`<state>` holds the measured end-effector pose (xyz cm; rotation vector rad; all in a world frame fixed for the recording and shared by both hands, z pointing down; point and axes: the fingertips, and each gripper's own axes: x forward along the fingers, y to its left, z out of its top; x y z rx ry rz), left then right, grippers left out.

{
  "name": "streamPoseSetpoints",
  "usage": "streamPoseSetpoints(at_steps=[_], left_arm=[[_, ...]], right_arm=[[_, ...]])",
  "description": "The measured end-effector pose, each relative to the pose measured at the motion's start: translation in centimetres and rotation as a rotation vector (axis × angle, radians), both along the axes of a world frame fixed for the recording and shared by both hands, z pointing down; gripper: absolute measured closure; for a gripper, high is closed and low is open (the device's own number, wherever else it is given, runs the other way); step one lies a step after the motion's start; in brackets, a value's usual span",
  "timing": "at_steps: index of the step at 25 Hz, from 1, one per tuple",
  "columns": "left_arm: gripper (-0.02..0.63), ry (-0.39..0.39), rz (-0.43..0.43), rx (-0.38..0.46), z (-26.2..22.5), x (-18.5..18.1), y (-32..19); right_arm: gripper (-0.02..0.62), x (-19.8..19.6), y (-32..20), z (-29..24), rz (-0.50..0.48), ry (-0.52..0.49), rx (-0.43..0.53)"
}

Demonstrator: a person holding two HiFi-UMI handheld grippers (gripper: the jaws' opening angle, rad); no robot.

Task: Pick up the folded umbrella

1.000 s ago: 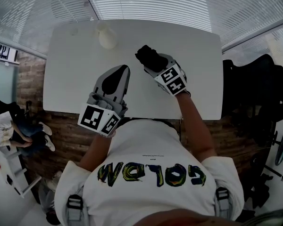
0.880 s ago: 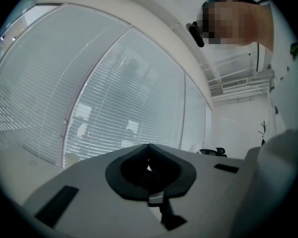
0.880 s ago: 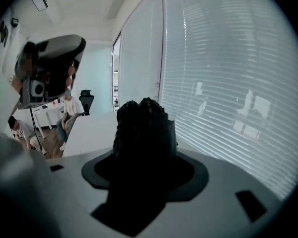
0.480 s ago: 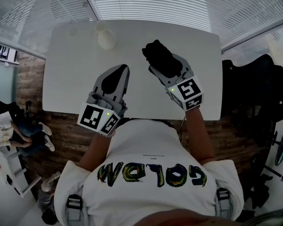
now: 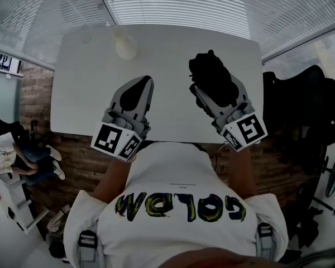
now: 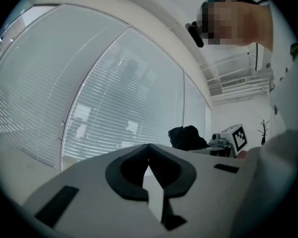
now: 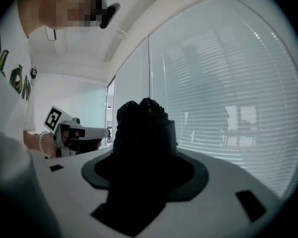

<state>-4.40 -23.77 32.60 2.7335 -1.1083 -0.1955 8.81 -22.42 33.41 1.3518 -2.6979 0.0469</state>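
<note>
The table (image 5: 84, 88) lies white below me, bare but for a small pale cup (image 5: 125, 44) at its far edge.

Right tongs (image 5: 218, 94): jaws part-way apart and clamped on the umbrella (image 5: 209, 71), a black folded bundle that fills the gap between them and stands out past the tips. It is clear of the table, over its right half.

Left tongs (image 5: 147, 80): tips closed together, nothing held, parked over the near edge of the table.

Step in hand, by my judgement: the lift. The grasp is made and the pick-up looks all but complete. Next I need only keep the clamp firm and the load steady; soft fabric could slip if I ease off.

Against a second ago: the right tongs and umbrella have risen toward me and shifted right. The left tongs have not moved.
</note>
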Motion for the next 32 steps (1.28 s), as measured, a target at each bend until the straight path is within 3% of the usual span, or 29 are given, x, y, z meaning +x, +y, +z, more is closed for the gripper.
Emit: streamPoseSetpoints(at_steps=[4,9,15,32], left_arm=[[0.595,0.000,0.002,-0.005,0.7,-0.6,-0.8],[0.595,-0.002,0.006,0.005,-0.4,1.3,0.7],[0.595,0.001,0.009,0.004,-0.4,1.5,0.8],[0.595,0.007,0.013,0.005,-0.5,1.8,1.6]], right_arm=[[0.339,0.4,0.3,-0.6,0.006,-0.041,0.035],[0.339,3.5,2.8,-2.9,0.027,-0.082,0.072],[0.339,4.1,3.8,-3.9,0.040,-0.081,0.107],[0.339,4.6,4.3,-3.6,0.055,-0.121,0.092]])
